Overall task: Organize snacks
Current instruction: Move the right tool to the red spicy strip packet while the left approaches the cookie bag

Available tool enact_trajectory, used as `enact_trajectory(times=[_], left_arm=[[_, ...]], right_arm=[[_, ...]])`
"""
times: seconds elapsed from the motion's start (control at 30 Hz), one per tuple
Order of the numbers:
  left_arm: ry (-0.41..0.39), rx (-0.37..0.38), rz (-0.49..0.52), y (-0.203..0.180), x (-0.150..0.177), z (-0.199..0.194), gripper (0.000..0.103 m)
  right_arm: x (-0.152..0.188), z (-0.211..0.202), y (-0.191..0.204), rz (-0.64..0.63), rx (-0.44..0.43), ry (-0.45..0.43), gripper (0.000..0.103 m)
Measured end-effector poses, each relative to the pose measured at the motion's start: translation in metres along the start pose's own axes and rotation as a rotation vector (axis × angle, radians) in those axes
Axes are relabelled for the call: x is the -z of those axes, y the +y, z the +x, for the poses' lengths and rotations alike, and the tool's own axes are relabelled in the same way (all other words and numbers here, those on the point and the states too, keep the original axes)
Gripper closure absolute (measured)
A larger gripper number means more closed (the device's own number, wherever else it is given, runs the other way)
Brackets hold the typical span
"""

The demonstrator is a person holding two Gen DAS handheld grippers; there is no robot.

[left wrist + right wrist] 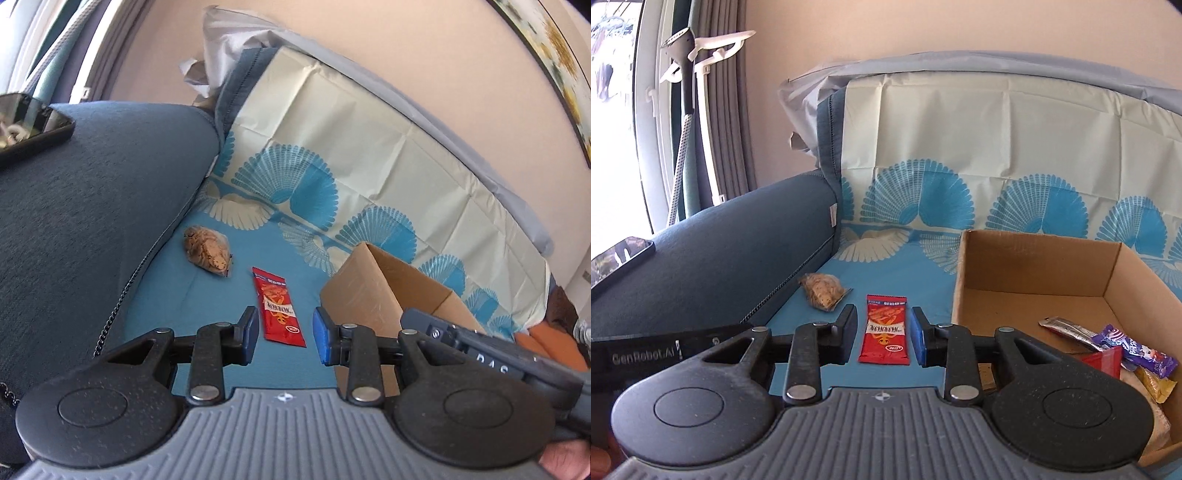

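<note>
A red snack packet (279, 308) (885, 330) lies flat on the blue cloth of the sofa seat. A clear bag of brown crackers (207, 250) (823, 288) lies further left, by the armrest. An open cardboard box (373, 291) (1034, 266) stands on the right and holds several snack packets (1134, 350). My left gripper (284, 334) is open and empty above the red packet's near end. My right gripper (884, 341) is open and empty, and the red packet shows between its fingers. The right gripper's body (480, 350) shows in the left wrist view.
A dark blue sofa armrest (92, 206) (731, 251) rises on the left, with a phone (26, 122) (617, 258) on it. The backrest (997, 147) carries a fan-patterned cloth. A window and curtains (701, 110) are at far left.
</note>
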State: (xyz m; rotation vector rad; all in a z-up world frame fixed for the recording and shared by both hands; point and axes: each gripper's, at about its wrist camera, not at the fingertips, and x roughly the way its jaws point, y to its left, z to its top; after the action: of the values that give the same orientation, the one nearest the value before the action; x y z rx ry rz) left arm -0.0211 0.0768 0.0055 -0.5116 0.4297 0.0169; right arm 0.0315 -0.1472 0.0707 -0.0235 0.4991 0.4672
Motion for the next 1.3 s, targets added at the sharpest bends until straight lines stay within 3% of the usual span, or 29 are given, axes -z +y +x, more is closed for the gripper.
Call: enact_trajectory(times=[0.17,0.3,0.4,0.6,0.83,0.97,1.1,1.17,1.2,1.3], left_arm=[[0.006,-0.017,-0.176,0.03,-0.008,0.007,0.068],[0.004,-0.018,-0.244,0.042,-0.011,0.013,0.068],[-0.004,-0.021,-0.254,0.043,-0.011,0.014,0.068],[-0.031,-0.061,-0.258,0.044,-0.012,0.025,0.067],[-0.059,-0.142,-0.248,0.043,-0.014,0.04,0.067],[-0.058,-0.227,-0.209,0.038,-0.015,0.061,0.067],[-0.073,-0.277,-0.21,0.038,-0.022,0.086,0.065],[-0.07,-0.288,-0.209,0.039,-0.029,0.104,0.061],[-0.063,-0.288,-0.203,0.04,-0.032,0.114,0.056],[-0.055,-0.324,-0.183,0.049,-0.032,0.143,0.055]], right_arm=[[-0.005,0.021,0.011,-0.009,0.034,0.038,0.07],[-0.009,0.044,0.033,-0.065,0.073,0.035,0.065],[-0.012,0.072,0.046,-0.069,0.078,0.062,0.061],[-0.015,0.141,0.046,-0.026,0.139,0.141,0.037],[0.007,0.208,0.044,-0.095,0.173,0.227,0.028],[0.019,0.238,0.026,-0.031,0.204,0.283,0.023],[0.03,0.249,0.012,0.032,0.187,0.313,0.027],[0.034,0.244,0.01,0.047,0.155,0.289,0.051],[0.035,0.239,0.012,0.039,0.155,0.27,0.052],[0.041,0.229,0.011,0.061,0.133,0.233,0.054]])
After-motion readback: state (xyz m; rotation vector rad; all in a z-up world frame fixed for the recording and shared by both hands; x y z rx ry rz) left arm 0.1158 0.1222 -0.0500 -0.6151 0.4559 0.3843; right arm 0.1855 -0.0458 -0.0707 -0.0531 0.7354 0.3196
